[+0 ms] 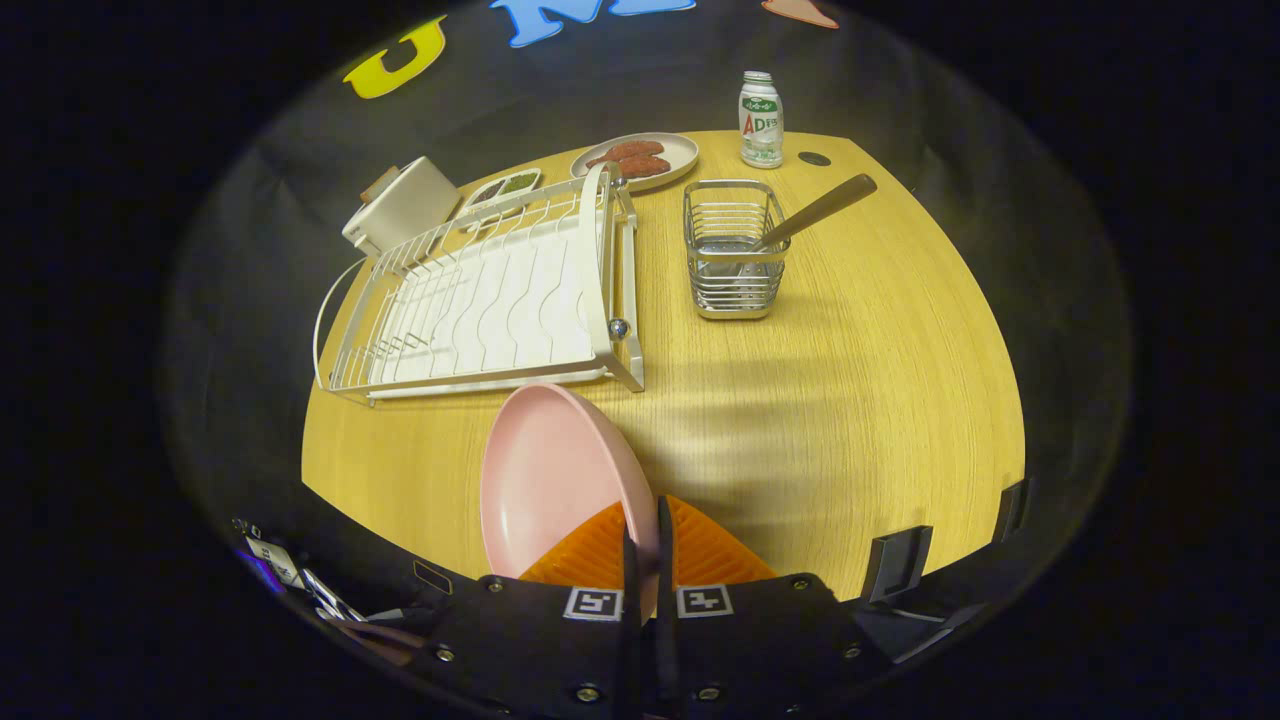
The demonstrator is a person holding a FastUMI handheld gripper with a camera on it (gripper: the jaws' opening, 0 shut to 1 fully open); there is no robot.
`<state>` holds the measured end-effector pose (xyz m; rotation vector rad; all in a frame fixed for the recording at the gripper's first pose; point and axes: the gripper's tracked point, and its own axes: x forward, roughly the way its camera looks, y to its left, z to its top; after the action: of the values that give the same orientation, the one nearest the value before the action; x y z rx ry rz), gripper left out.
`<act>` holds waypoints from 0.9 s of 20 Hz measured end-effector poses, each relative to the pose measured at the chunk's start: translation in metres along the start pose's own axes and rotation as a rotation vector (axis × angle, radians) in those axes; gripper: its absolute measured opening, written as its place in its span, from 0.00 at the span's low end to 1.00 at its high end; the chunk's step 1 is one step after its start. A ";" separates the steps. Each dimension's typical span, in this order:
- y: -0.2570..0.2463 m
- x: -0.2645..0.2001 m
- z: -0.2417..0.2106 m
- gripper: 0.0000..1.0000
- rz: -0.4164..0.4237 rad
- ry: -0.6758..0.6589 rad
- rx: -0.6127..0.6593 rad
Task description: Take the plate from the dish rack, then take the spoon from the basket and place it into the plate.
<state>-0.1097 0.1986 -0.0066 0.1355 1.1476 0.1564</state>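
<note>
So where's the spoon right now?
The spoon stands in the wire basket, beyond the fingers, between the dish rack and the bottle. The gripper grips the pink plate.

I'm seeing a pale pink plate, plain and glossy, clamped at its rim between the two fingers of my tool. The bench under it is a warm yellow wood with fine straight grain. The dish rack is white wire over a white tray with wavy ridges. The basket is shiny silver wire, and the spoon in it has a brown handle. Further back, I've got a white bottle with green and red print, a beige dish carrying reddish-brown pieces, and an off-white box.
</note>
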 end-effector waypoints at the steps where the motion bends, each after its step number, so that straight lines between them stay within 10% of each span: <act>1: 0.001 0.005 0.000 0.05 0.011 0.000 -0.005; 11: 0.008 0.071 -0.011 0.05 0.309 -0.020 0.171; 18: -0.014 0.075 -0.009 0.12 0.308 -0.116 0.179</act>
<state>-0.0866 0.1999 -0.0799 0.4749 1.0193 0.3140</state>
